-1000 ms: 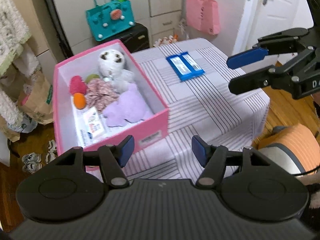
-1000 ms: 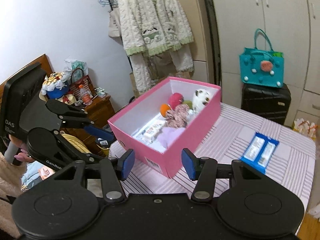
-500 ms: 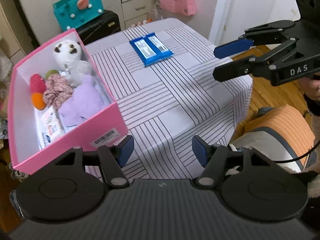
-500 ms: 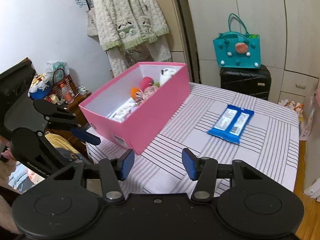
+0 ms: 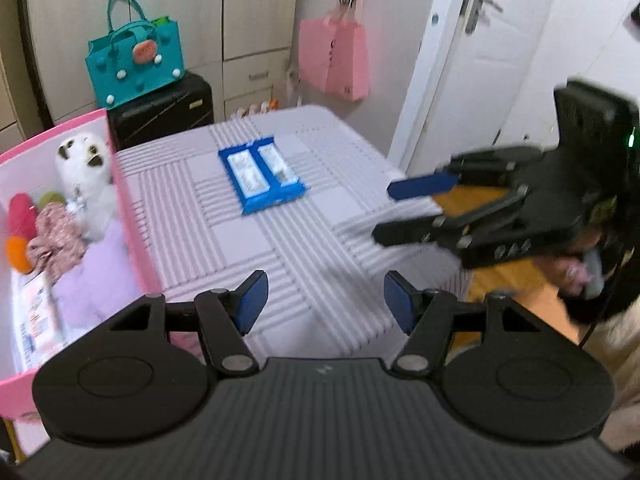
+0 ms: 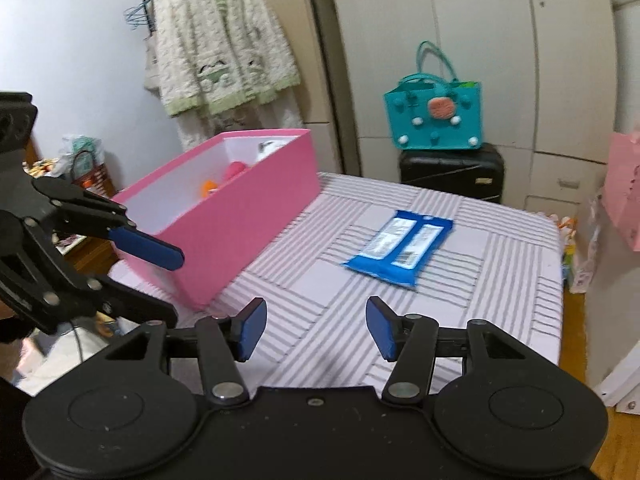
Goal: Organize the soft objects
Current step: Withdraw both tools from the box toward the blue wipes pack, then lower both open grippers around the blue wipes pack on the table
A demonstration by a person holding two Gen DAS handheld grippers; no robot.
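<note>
Pink box (image 5: 132, 240) sits at your left on the striped tablecloth (image 5: 320, 248), open-topped. Inside it you have a white plush (image 5: 82, 160), a lilac plush (image 5: 96, 280), a floral fabric piece (image 5: 56, 232), red (image 5: 22, 216) and orange (image 5: 16, 252) soft balls, and a printed packet (image 5: 38, 312) along the near wall. Blue wipes pack (image 6: 400, 248) lies flat on the cloth, well apart from the box and outside it.

Your left gripper (image 5: 322, 304) hovers above the near part of the table, jaws parted, nothing between the pads. Your right gripper (image 6: 312, 328) hovers over the near edge facing the wipes pack, jaws opening, nothing between them; pack not yet reached.

Background: teal bag (image 6: 434, 120) on a black suitcase (image 6: 452, 176), pink bag (image 5: 334, 60) hanging by the door (image 5: 520, 40), fleece jacket (image 6: 220, 48) on a hanger.
</note>
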